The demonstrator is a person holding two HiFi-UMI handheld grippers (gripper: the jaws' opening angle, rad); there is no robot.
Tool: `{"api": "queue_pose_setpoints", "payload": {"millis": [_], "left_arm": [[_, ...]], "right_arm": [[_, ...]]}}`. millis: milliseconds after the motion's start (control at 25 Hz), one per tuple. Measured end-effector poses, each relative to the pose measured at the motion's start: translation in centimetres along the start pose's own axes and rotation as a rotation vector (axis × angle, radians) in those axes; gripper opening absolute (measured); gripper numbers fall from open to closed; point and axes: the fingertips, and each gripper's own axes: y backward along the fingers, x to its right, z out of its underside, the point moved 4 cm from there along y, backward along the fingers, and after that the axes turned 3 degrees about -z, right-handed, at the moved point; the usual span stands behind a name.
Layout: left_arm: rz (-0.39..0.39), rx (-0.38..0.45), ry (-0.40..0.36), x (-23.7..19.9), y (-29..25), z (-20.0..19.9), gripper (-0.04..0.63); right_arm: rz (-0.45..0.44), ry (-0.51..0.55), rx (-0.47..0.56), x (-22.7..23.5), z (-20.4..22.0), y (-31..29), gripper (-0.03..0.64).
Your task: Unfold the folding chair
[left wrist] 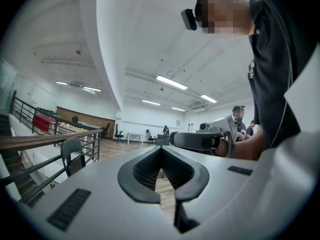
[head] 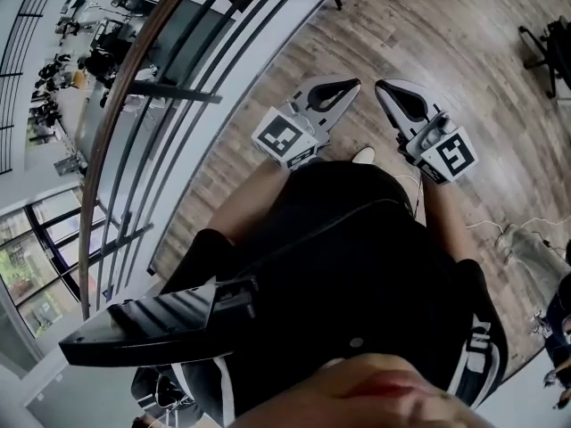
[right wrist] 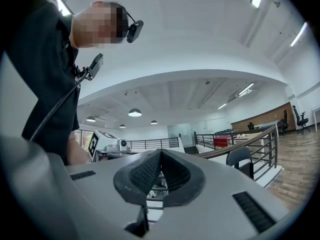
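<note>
My left gripper (head: 351,86) and right gripper (head: 382,88) are held side by side in front of the person's body, over the wooden floor (head: 428,25). Both are shut with nothing between the jaws, as the left gripper view (left wrist: 161,149) and right gripper view (right wrist: 160,152) also show. A dark chair (left wrist: 73,154) with a rounded back stands beside the railing, away from both grippers; the same chair (right wrist: 241,160) appears in the right gripper view. Whether it is the folding chair I cannot tell. A black flat ribbed object (head: 152,324) sits close to the camera at lower left.
A curved railing (head: 156,92) with a wooden handrail and black bars runs along the left, with a drop to a lower level behind it. An office chair (head: 549,47) stands at the upper right. Cables (head: 500,230) lie on the floor at right. Other people (left wrist: 239,118) stand in the background.
</note>
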Motion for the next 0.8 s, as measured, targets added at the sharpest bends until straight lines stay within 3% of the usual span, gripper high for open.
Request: {"api": "queue_pose_setpoints", "payload": {"millis": [200,400,600,800], "left_arm": [[-0.051,-0.014,-0.007,0.3,-2.3,0.2,0.003],[-0.071,-0.026,0.001,-0.5,-3.7,0.6,0.003],[-0.093,-0.034,0.012,-3.9,-4.4,0.6,0.003],[-0.067,-0.024,0.007,-8.6,-4.7,0.0,0.003]], "right_arm": [[0.004,0.004,-0.041,2.6,0.6,1.6,0.006],[-0.007,-0.009,-0.017,4.7,0.6,1.1,0.008],[-0.023,-0.018,-0.034,6.6,0.9,-1.2,0.006],[-0.012,-0.007,-0.038,8.8,0.8,-5.4,0.006]]}}
